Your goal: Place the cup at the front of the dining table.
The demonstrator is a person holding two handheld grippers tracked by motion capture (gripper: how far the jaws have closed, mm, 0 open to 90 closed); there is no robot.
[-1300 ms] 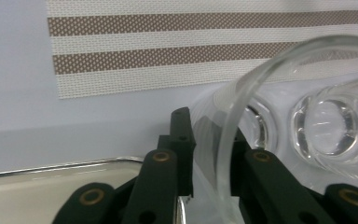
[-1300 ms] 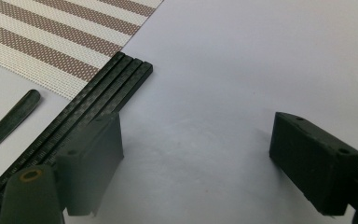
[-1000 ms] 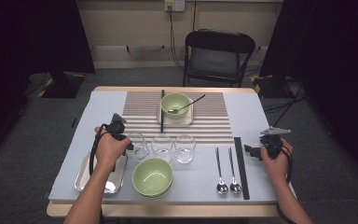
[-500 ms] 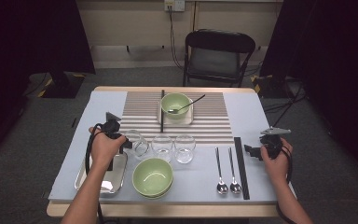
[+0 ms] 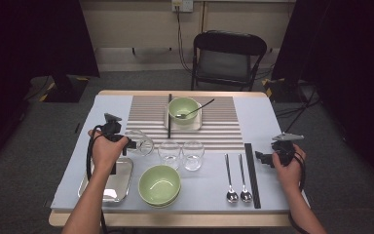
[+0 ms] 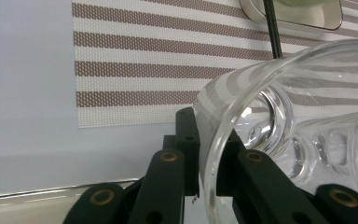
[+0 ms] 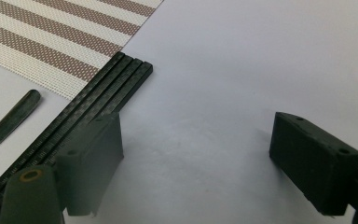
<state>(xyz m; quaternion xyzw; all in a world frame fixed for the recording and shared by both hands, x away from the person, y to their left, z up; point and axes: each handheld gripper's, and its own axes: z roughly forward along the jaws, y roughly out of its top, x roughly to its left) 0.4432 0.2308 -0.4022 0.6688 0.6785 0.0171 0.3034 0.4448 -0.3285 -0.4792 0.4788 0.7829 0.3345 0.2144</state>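
The counter (image 5: 268, 122) spreads ahead of both claws. The left claw (image 5: 132, 144) pinches the rim of a tilted glass (image 5: 142, 144) just beside two upright glasses (image 5: 169, 153) — lift it gently clear of them. The right claw (image 5: 261, 157) rests spread — empty, beside the black chopsticks (image 5: 252, 173).

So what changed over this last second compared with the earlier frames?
The left hand-held gripper, clamped on the rim of the leftmost glass, has tipped that glass over toward the steel tray; earlier it stood upright in the row. The hand drew slightly toward the tray. The right hand-held gripper stayed open beside the black chopsticks; bowls, spoons and the other two glasses are unmoved.
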